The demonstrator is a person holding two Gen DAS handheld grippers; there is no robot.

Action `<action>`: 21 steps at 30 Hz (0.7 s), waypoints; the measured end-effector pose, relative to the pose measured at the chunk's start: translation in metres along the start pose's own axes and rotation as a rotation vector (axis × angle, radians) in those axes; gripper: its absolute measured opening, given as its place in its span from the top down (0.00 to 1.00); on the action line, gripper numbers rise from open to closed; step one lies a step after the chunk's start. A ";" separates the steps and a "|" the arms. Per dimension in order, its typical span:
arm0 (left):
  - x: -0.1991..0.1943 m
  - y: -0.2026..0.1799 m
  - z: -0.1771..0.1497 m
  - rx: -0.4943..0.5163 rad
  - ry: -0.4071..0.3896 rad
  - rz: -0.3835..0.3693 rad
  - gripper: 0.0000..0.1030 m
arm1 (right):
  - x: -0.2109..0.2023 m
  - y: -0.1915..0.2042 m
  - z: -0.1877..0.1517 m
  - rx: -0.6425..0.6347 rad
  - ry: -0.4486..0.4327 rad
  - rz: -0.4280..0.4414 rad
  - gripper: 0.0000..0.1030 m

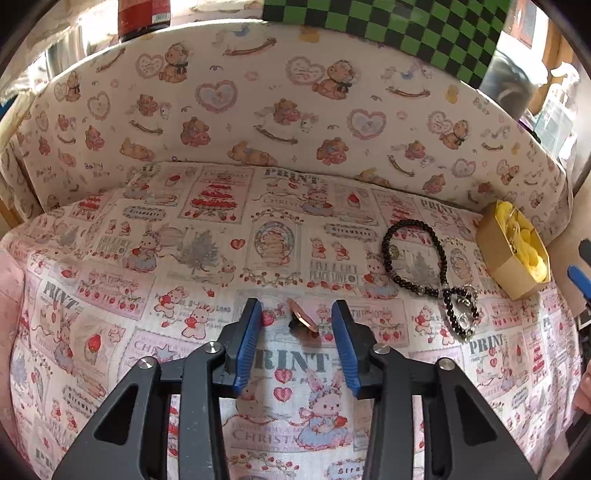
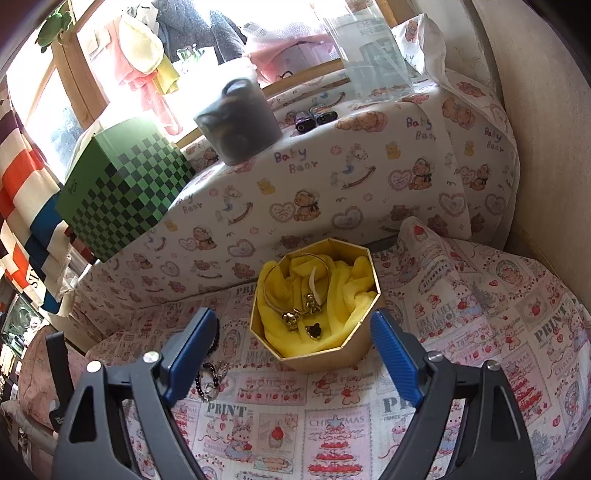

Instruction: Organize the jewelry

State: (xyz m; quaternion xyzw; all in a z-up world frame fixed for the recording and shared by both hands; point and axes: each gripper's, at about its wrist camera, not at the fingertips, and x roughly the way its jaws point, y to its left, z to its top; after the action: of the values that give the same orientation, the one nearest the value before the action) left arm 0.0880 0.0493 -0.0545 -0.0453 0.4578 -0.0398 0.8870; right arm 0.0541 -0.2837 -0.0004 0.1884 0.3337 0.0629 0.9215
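A printed cloth [image 1: 147, 258] with rabbits, strawberries and the word PRINT covers the whole lower part of both views, and behind it, across the upper part, stands a padded cushion [image 1: 258, 110] with a teddy bear and heart pattern. On top of this cushion, at the upper right of the left wrist view, sits a green and black checkered box [image 1: 406, 29]; in the right wrist view a dark grey cup [image 2: 236, 118] stands next to it. An octagonal cardboard box [image 2: 334, 356] lined with yellow cloth rests on the printed cloth in the centre of the right wrist view, and gold bangles and charms [image 2: 306, 306] lie inside it. The right gripper [image 2: 293, 350] is wide apart and grasps nothing; the box stands just beyond its blue pads. In the left wrist view, a black bead bracelet [image 1: 413, 258] lies at the right centre, just left of the box, with its silver rings [image 1: 465, 310] toward the bottom. The left gripper [image 1: 299, 325] is released, partly open, and a small copper-coloured ring [image 1: 303, 317] lies on the cloth between its tips without touching the pads.
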 end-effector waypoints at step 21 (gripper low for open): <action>-0.047 0.018 0.002 -0.052 -0.200 -0.074 0.95 | -0.001 0.009 -0.003 -0.056 -0.004 0.006 0.18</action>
State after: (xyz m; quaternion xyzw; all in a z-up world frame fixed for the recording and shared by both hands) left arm 0.0624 0.0722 -0.0173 -0.0889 0.3661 -0.0562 0.9246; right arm 0.0511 -0.2748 0.0014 0.1637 0.3292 0.0746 0.9270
